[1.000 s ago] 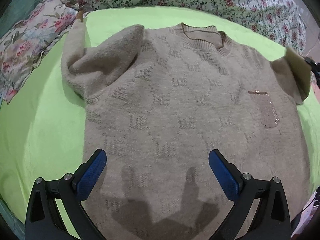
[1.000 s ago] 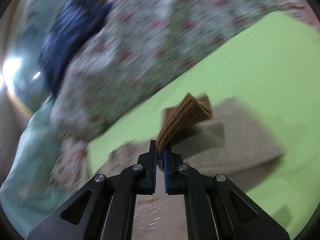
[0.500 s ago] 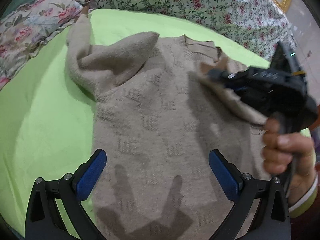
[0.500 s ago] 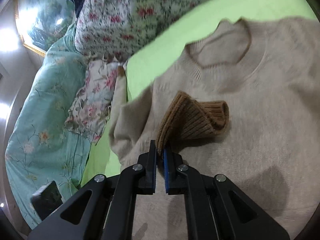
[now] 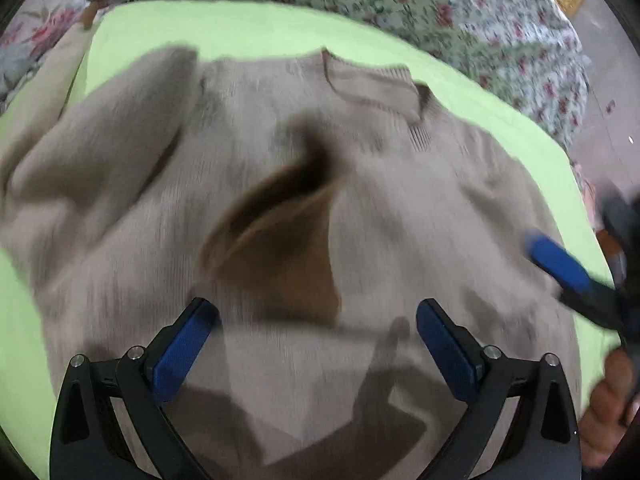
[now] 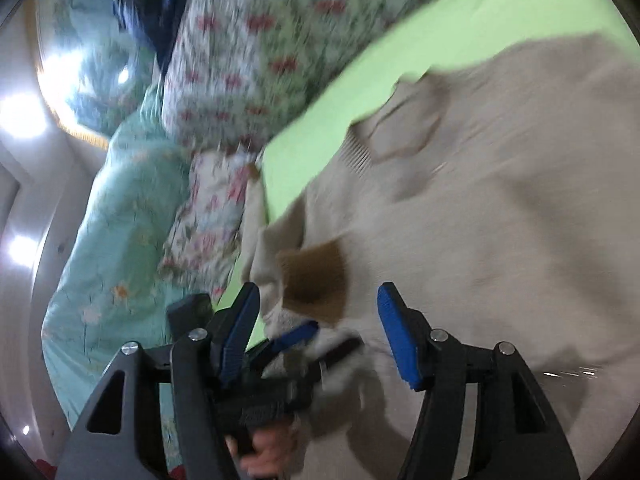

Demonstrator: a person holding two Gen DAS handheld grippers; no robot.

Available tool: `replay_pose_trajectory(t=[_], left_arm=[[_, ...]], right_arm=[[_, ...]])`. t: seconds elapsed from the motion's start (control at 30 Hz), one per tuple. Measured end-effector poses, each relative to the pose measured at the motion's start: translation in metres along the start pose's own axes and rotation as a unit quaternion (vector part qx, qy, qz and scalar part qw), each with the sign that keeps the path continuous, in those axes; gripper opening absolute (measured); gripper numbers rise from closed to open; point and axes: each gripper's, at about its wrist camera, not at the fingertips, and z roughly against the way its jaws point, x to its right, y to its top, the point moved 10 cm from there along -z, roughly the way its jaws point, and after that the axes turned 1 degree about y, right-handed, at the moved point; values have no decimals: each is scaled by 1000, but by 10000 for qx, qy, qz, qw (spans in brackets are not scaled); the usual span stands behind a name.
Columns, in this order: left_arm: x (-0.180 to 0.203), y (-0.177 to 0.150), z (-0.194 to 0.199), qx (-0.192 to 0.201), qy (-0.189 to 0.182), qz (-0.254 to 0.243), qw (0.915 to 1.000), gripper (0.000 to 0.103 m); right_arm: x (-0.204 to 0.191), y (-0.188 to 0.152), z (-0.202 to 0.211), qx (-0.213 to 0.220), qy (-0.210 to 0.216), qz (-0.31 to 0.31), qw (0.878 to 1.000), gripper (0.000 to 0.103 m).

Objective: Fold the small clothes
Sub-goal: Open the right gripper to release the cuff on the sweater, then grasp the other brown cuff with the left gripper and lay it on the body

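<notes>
- Now the fuzzy beige knit sweater lies flat on the lime sheet, its ribbed brown cuff folded over the chest.
- Left gripper: jaws spread, empty, at 6 o'clock.
- Right gripper: jaws just opened, cuff lying free ahead of them.

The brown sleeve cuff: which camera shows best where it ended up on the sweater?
The left wrist view: the brown cuff lies mid-chest on the beige sweater, below the collar, fully in view though blurred. The right wrist view shows it smaller, low between the right tool's open fingers, partly behind the left tool.
</notes>
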Motion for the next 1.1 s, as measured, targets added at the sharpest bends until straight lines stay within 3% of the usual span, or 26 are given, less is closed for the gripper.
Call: replay_pose_trajectory(t=[0.03, 0.1, 0.13, 0.17, 0.23, 0.33, 0.43, 0.5, 0.77, 0.8, 0.83, 0.87, 0.93, 1.0, 1.1], left_arm=[[0, 8, -1, 87, -67, 88, 9999, 97], [0, 19, 1, 192, -267, 222, 9992, 78], [1, 23, 1, 226, -396, 246, 9987, 51], [2, 24, 2, 229, -446, 227, 9985, 9], [0, 24, 7, 252, -393, 169, 9988, 6], [-14, 23, 35, 627, -423, 224, 9969, 6], [-26, 17, 31, 571, -357, 211, 9975, 6], [-31, 11, 26, 492, -251, 227, 9982, 6], [-44, -7, 19, 333, -476, 560, 9967, 13], [-43, -7, 18, 340, -469, 541, 9969, 12], [-41, -6, 19, 358, -437, 494, 9972, 11], [-38, -5, 21, 384, -412, 439, 9974, 9], [-28, 1, 26, 472, -473, 316, 9973, 8], [-20, 4, 30, 531, -558, 254, 9967, 8], [-15, 0, 22, 423, -474, 175, 9978, 9]], right_arm=[[8, 4, 18, 182, -116, -50, 9998, 63], [21, 11, 41, 491, -337, -106, 9982, 63], [34, 14, 61, 718, -526, -181, 9959, 63], [39, 17, 70, 835, -594, -216, 9945, 63], [52, 25, 95, 1135, -789, -321, 9899, 63], [74, 36, 129, 1444, -1120, -403, 9823, 63], [101, 53, 145, 1578, -1795, -309, 9705, 63], [113, 60, 138, 1510, -1985, -321, 9679, 63], [156, 74, 82, 658, -2609, 34, 9631, 62], [158, 75, 78, 624, -2648, 140, 9622, 58], [158, 77, 75, 586, -2705, 264, 9606, 27], [157, 80, 74, 487, -2695, 342, 9612, 10], [151, 88, 84, 682, -2530, 283, 9646, 9], [151, 97, 101, 970, -2671, 329, 9582, 9], [170, 88, 100, 737, -3075, 220, 9484, 11]])
